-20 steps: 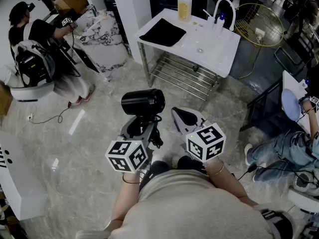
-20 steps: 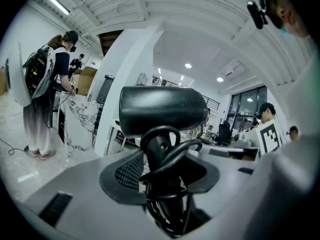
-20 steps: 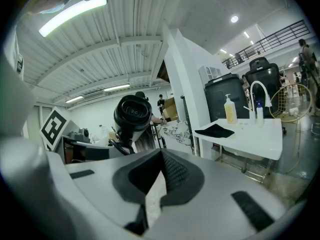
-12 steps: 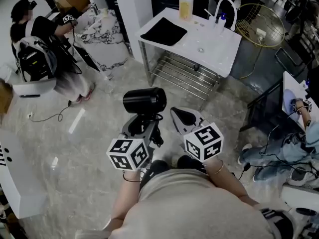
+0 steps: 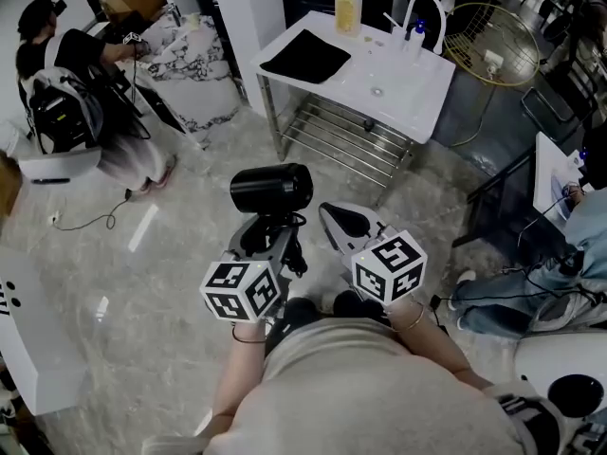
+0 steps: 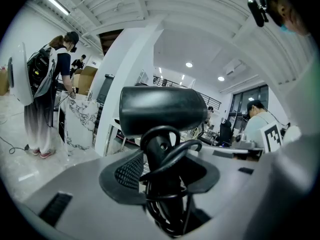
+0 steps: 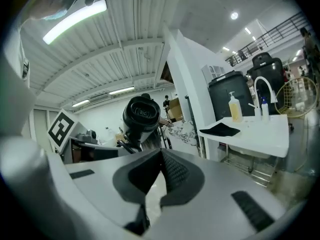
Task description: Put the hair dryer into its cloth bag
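Gripping the hair dryer by its handle, our left tool holds it upright in mid-air; the right tool is closed and empty. We judge the dryer rigid, top-heavy and smooth-shelled, so the handle is the sound hold. What we take for its limp cloth bag lies well apart on the white surface.

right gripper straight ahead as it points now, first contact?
Likely the white pillar; the right gripper aims just past the hair dryer in the left gripper. Depth unclear, could graze it.

A staged recording hall, not a home: a lone washstand with tap and soap bottle, a loose cable across the marble floor, and a person wearing a backpack rig.
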{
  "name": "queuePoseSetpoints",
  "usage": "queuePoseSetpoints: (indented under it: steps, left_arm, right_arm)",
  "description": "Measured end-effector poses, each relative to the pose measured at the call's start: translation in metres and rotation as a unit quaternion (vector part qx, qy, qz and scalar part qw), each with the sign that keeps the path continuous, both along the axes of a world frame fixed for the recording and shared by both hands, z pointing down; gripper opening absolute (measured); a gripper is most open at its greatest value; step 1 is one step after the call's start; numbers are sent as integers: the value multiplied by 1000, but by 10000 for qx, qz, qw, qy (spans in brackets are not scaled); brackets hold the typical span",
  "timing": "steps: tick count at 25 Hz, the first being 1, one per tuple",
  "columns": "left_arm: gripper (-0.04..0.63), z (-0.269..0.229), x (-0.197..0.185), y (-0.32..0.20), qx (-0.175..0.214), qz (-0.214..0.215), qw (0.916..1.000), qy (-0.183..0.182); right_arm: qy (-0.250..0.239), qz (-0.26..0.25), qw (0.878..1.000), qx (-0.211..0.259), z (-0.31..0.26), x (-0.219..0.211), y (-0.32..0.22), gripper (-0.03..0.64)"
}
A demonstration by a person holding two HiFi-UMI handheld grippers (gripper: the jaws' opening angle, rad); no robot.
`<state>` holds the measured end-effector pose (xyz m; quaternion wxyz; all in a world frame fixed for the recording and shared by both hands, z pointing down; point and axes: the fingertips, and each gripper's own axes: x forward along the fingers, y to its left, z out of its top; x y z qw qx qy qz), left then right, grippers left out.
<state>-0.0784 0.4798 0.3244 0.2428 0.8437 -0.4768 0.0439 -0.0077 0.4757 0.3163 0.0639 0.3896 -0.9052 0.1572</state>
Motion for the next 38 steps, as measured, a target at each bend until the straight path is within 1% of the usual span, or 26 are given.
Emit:
queuePoseSetpoints:
  steps: [3,8,12,15,18,21,23,29,33,38]
  left_arm:
    - [201,1,8,0,37,8,10000,12]
    - [201,0,17,3,141,-14,9998,-125]
    - [201,4,20,3,159,-150,9998,-20]
    - [201,11,20,-3,105,-195,9997,-65]
    - [201,15,19,-17,85,-189,9997,-144]
    - [201,18,13,-38,99,-201,9997,-101]
    - [201,22,8,-57,78,-173,9998,-40]
    - [201,25,-11,-127,55,-13,10000,-66]
    - [201,22,-24,-174,90,173,9998,107]
    - [201,20,-43,-223,57,336,9993,124]
  right_arm:
    - [-155,34,9998,-132,9,13,-3,-2]
    - [-261,21,9993,-250,17,27,-5,-2]
    - [-227,-98,9990,-384,31,26,-4,-2]
    - [-240,-176,9984,-483,40,23,-8,-2]
    - [-217,-103,9982,-550,46,25,-22,-2]
    - [-51,4,9985,-537,52,26,-41,-2]
    - [-38,93,9984,-558,56,26,-58,-2]
    - [56,293,9987,-425,56,14,-129,-2]
    - [-260,313,9983,-415,48,-2,-176,-2]
    - [-168,478,9980,-369,43,-19,-228,-2]
